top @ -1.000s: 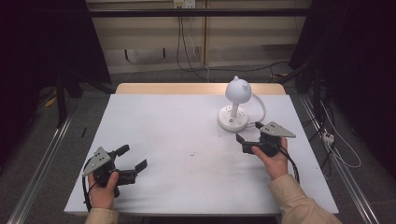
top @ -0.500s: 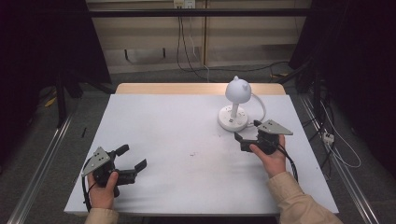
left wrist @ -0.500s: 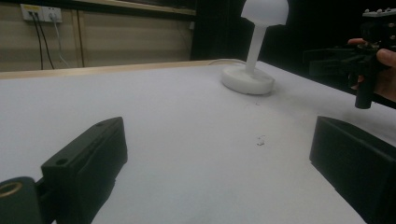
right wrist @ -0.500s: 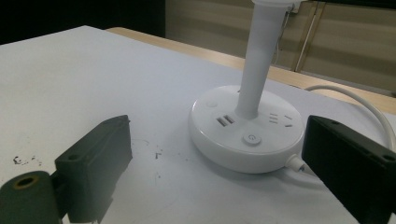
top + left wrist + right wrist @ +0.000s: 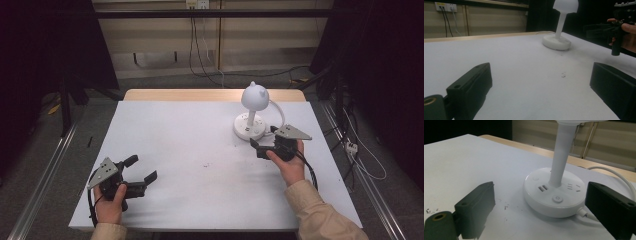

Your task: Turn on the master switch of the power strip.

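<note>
White-covered table point(image 5: 170, 135) with a wooden far edge, beige panelled back wall point(image 5: 165, 45), wall sockets point(image 5: 196, 4) with dangling cables point(image 5: 197, 47), grey floor point(image 5: 45, 150), metal floor rails point(image 5: 42, 172), dark curtains point(image 5: 30, 55) either side, dim light

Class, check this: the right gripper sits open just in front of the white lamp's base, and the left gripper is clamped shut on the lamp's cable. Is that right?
Not quite. The left gripper is open and holds nothing, resting near the table's front edge, far from the lamp and its cable, as the high view shows. The right gripper is indeed open in front of the base.
</note>
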`<act>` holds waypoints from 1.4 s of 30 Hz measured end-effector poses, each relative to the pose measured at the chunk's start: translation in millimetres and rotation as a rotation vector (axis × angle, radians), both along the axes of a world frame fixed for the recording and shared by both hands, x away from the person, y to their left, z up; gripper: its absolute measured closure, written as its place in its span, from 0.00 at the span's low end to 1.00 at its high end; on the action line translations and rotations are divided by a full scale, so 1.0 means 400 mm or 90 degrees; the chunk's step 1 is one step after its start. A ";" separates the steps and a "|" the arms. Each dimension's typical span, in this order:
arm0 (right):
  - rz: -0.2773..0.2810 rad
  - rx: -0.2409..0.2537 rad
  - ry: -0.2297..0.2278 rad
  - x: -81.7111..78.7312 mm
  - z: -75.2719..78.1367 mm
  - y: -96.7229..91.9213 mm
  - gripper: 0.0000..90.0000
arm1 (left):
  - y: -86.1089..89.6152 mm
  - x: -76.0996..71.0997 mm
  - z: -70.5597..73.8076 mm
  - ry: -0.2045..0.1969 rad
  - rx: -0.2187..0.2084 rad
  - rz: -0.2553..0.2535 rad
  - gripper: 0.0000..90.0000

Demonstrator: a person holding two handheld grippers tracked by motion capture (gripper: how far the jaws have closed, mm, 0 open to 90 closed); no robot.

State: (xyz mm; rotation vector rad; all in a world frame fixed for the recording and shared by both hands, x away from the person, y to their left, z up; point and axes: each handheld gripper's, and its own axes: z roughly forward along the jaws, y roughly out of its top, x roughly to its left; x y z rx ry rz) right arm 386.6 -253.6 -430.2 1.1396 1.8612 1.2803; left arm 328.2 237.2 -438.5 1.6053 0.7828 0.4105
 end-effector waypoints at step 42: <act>-0.008 -0.021 0.034 0.074 -0.003 -0.011 0.58 | -0.002 -0.004 0.001 -0.002 -0.003 -0.002 0.04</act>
